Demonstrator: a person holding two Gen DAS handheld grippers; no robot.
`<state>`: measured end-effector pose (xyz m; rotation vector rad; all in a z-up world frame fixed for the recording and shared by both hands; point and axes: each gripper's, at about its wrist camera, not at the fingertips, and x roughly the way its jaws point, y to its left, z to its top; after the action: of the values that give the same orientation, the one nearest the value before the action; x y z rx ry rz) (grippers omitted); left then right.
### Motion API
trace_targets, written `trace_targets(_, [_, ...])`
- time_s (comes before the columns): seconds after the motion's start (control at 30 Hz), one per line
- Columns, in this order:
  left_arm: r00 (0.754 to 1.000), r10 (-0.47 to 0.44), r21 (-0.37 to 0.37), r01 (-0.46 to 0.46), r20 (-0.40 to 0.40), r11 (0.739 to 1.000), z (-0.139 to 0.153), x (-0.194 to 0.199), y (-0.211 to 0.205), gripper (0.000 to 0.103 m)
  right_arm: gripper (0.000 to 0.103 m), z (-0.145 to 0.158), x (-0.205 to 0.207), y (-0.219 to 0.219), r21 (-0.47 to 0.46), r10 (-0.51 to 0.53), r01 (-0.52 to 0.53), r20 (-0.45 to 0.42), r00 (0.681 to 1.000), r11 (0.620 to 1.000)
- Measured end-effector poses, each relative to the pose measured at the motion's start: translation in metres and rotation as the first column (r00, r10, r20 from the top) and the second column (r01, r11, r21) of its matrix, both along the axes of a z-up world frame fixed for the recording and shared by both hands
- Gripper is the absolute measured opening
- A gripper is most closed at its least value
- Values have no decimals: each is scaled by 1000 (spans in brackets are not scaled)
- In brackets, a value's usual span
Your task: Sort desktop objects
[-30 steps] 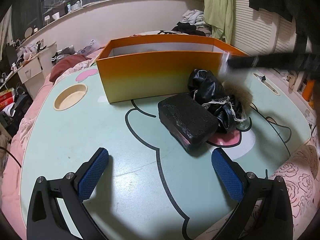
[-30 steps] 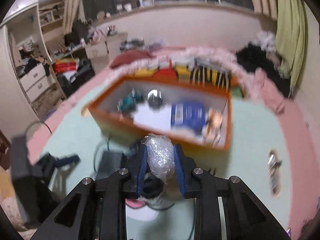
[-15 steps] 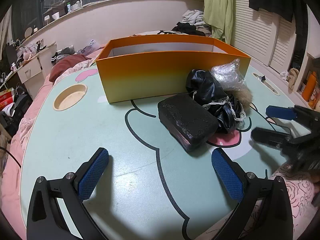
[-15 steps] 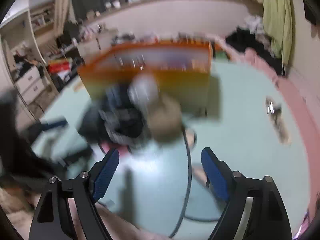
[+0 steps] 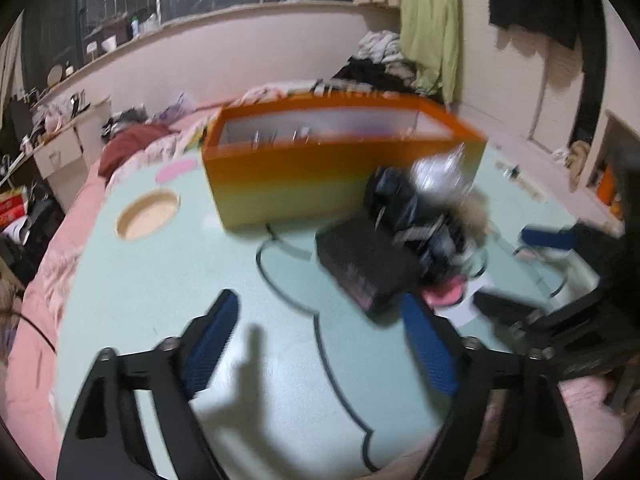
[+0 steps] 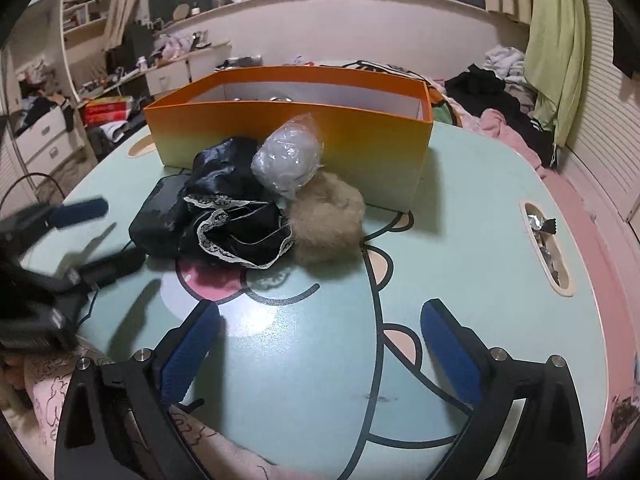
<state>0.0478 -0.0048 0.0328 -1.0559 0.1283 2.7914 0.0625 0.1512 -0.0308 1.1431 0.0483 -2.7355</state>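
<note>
An orange box (image 6: 288, 136) (image 5: 344, 168) stands on the pale green table (image 6: 460, 208). Against its front wall lies a pile. It holds a clear plastic-wrapped bundle (image 6: 288, 160) (image 5: 436, 176), black satin cloth with lace trim (image 6: 236, 216) (image 5: 408, 208), a tan fur ball (image 6: 326, 220) (image 5: 476, 212) and a black case (image 6: 158, 220) (image 5: 364, 264). My right gripper (image 6: 320, 308) hovers short of the pile, jaws opening, nothing between them. My left gripper (image 5: 318, 302) sits just before the black case, jaws closing on nothing.
A round recess (image 5: 146, 214) is sunk in the table left of the box. A long slot (image 6: 546, 240) with wrappers lies at the right edge. A dark cable runs under the pile. Pink bedding rims the table. Each gripper shows at the side of the other's view.
The right gripper let go of the plastic bundle, which now rests on the pile against the box, then drew back and down with jaws wide. The left jaws have narrowed.
</note>
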Motion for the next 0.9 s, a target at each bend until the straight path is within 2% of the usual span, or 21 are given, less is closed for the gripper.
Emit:
trace_targets(0.13, [998,-43,65,46,-52,997,61,-20,3,61,101,3,3,-3,0,-3,3,-2,1000,1000])
trace_targets(0.23, [998,-62,75,61,22,995,84,-70,11,39,101,3,4,-3,0,-3,3,-2,1000,1000])
trace_targets(0.27, [996,-66,71,62,52,996,84,-86,15,38,101,3,4,-2,0,-4,4,-2,1000,1000])
trace_targets(0.33, [985,-64,36,58,160,998,76,-134,21,38,101,3,4,-2,0,-4,4,-2,1000,1000])
trace_targets(0.4, [970,5,-29,2,242,1000,61,-175,26,38,101,3,5,-2,-1,-4,4,-2,1000,1000])
trace_targets(0.5, [948,76,-64,-59,309,996,40,-213,28,38,101,7,7,-2,-2,-2,2,-6,1000,1000])
trace_targets(0.57, [934,90,-71,-70,345,995,25,-222,30,38,101,7,7,-2,-3,-3,3,-6,1000,1000])
trace_targets(0.7, [917,134,-140,-87,377,986,7,-240,38,38,101,8,8,-2,-2,-4,4,-6,1000,1000])
trace_targets(0.8, [892,124,-104,-87,435,991,2,-248,36,38,101,8,8,0,-5,-3,3,-7,1000,1000])
trace_targets(0.83, [892,121,-95,-88,435,992,2,-249,35,36,101,9,8,-1,-3,-3,3,-6,1000,1000])
trace_targets(0.87, [897,118,-88,-88,427,992,3,-249,34,29,101,9,8,-1,-3,-3,3,-7,1000,1000])
trace_targets(0.9, [903,111,-76,-87,416,993,4,-247,31,30,101,9,8,-2,-3,-3,3,-7,1000,1000])
